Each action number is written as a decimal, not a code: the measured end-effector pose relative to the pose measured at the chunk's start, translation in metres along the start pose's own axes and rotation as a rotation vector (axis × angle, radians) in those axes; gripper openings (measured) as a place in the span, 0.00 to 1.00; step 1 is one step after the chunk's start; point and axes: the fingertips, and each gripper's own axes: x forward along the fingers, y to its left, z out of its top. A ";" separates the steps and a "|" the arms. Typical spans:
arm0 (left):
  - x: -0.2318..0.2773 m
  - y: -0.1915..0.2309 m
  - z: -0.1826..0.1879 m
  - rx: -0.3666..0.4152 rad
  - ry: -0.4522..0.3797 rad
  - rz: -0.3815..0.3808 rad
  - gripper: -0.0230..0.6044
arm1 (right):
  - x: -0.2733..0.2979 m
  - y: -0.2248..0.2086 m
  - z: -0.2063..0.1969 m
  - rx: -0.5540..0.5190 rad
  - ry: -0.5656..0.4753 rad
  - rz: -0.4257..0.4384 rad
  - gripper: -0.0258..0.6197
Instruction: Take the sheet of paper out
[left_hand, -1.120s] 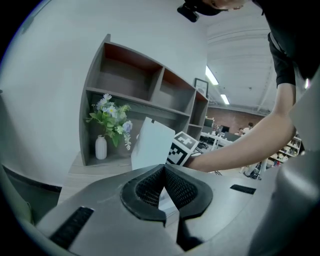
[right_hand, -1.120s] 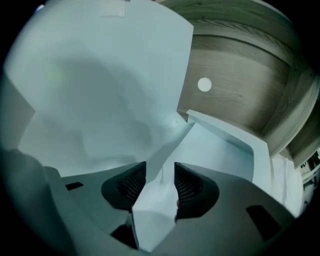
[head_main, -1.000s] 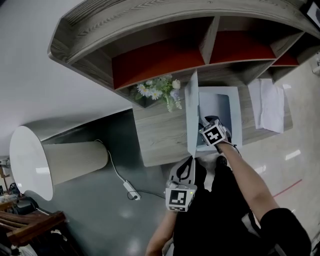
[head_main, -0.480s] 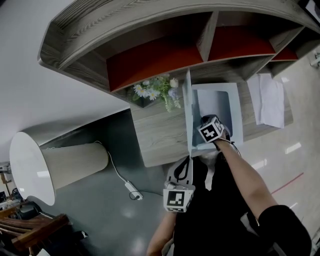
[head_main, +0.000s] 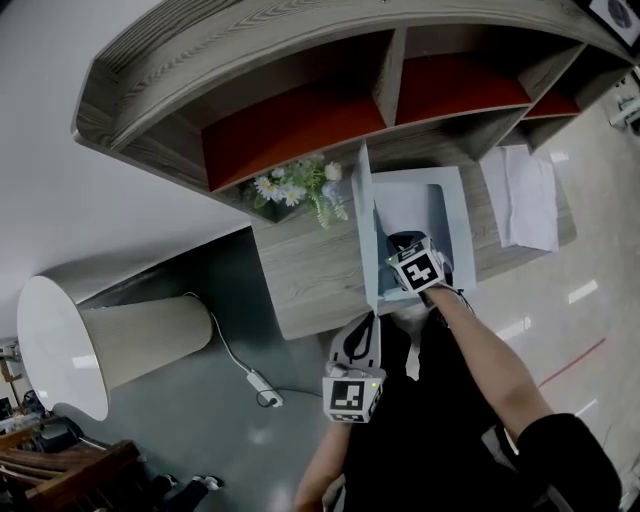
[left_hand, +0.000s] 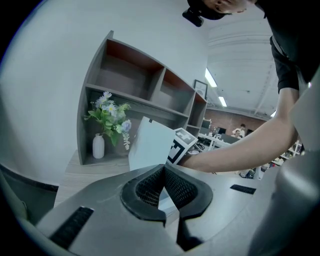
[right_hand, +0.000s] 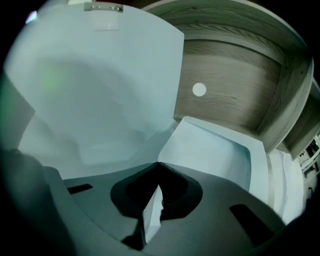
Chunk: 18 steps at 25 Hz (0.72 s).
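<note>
Now, with my left hand-held gripper (head_main: 365, 330) clenched on the raised cover (right_hand: 100, 90) of the white folder (head_main: 455, 215) to prop it open on the bench (head_main: 310, 270), my right hand-held gripper (right_hand: 157, 167) has just closed on the near corner of the sheet of paper (right_hand: 200, 150) lying inside, ready to draw it out.

We see a wood-grain worktop (head_main: 310, 275) with a shelf unit (head_main: 300, 120) rising along its back edge. A white box (head_main: 455, 205) sits on it, lid raised upright. Left of the box, a vase of flowers (head_main: 295, 185) stands beneath the shelves. Right of the box, white sheets (head_main: 525, 200) lie flat, near the worktop's end.
</note>
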 end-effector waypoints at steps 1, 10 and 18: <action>0.000 0.000 0.000 0.001 0.000 -0.002 0.05 | -0.005 0.003 0.004 0.005 -0.014 0.010 0.06; -0.001 0.003 0.002 -0.008 -0.008 0.009 0.05 | -0.045 0.011 0.029 0.048 -0.141 0.046 0.06; 0.002 -0.001 0.003 -0.012 -0.021 0.003 0.05 | -0.095 0.006 0.051 0.112 -0.270 0.066 0.06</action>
